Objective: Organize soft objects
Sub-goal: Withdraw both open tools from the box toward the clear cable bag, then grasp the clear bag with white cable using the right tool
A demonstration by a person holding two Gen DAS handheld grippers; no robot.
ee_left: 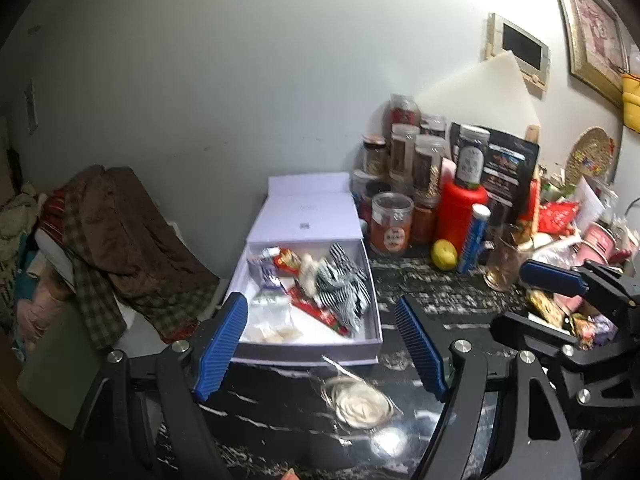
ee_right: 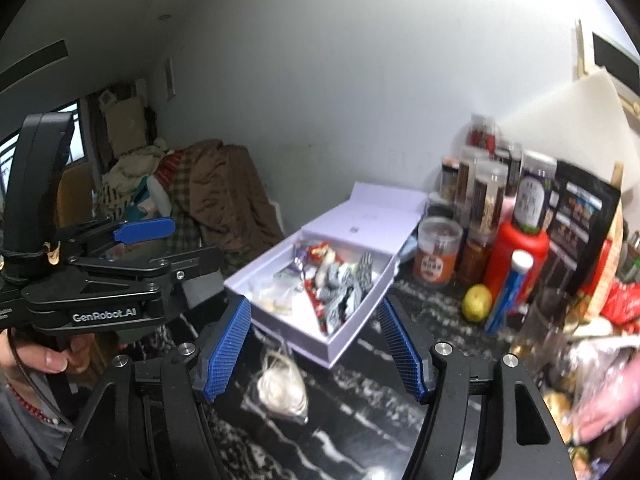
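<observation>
Left wrist view, left gripper (ee_left: 322,344) & right gripper (ee_right: 316,354) fingers spread, empty, clear packet (ee_left: 362,402) on counter.

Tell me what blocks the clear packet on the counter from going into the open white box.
Nothing visible does. The clear packet lies on bare counter just short of the white box, whose lid is folded back. Only its low front wall stands between, and both grippers are open above.

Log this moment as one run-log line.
left gripper: open, empty | right gripper: open, empty | clear packet: on counter, outside box
</observation>
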